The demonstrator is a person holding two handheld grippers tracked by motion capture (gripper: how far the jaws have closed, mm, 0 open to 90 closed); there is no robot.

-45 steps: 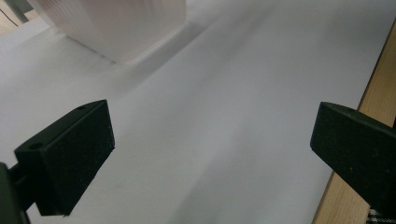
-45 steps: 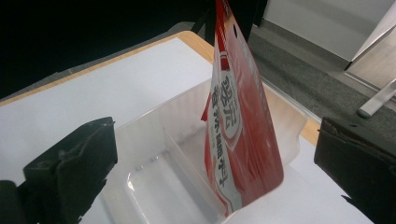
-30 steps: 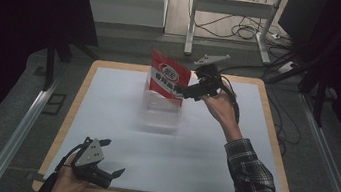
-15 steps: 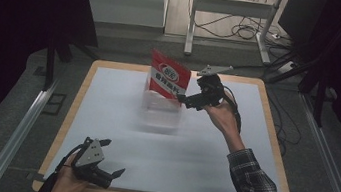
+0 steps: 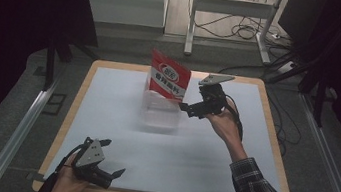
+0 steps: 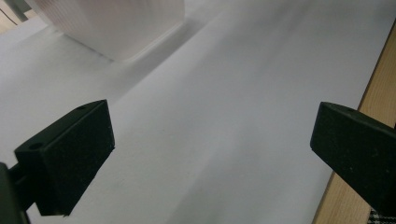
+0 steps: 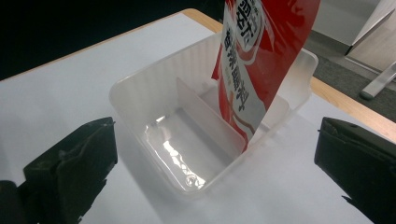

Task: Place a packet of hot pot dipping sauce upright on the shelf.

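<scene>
- The red pouch (image 5: 169, 75) is standing in the clear plastic bin (image 5: 159, 116) toward 12 o'clock on the bench (image 5: 108, 92), leaning a bit against the far wall. In the right gripper view it's sitting in the far compartment, behind the divider (image 7: 205, 112); the near compartment is looking empty.
- The right gripper (image 5: 187, 109) is hovering at about 3 o'clock of the bin, just beside its rim and not touching anything. Its fingers (image 7: 70, 163) are spread wide with nothing between them, and the whole bin is framed in that gap.
- The left gripper (image 5: 111, 159) is sitting down at 7 o'clock near the bench edge, well apart from the bin. Its fingers (image 6: 70, 154) are wide open too, holding nothing, just pointing across the white surface with the bin's corner (image 6: 121, 28) up ahead.
- Handling guess: the pouch is looking like a thin, glossy foil/plastic bag, so probably light, soft and crinkly, and a bit slippery. I'm betting it flops or buckles if you pinch it mid-body.
- Best grab in my opinion is the flat top seam sticking up above the bin rim: stiffest part, and clear of the walls.
- The bin itself looks light and flexy, so it could be sliding or tipping if the pouch drags on the divider. Lifting straight up seems safer than pulling sideways.
</scene>
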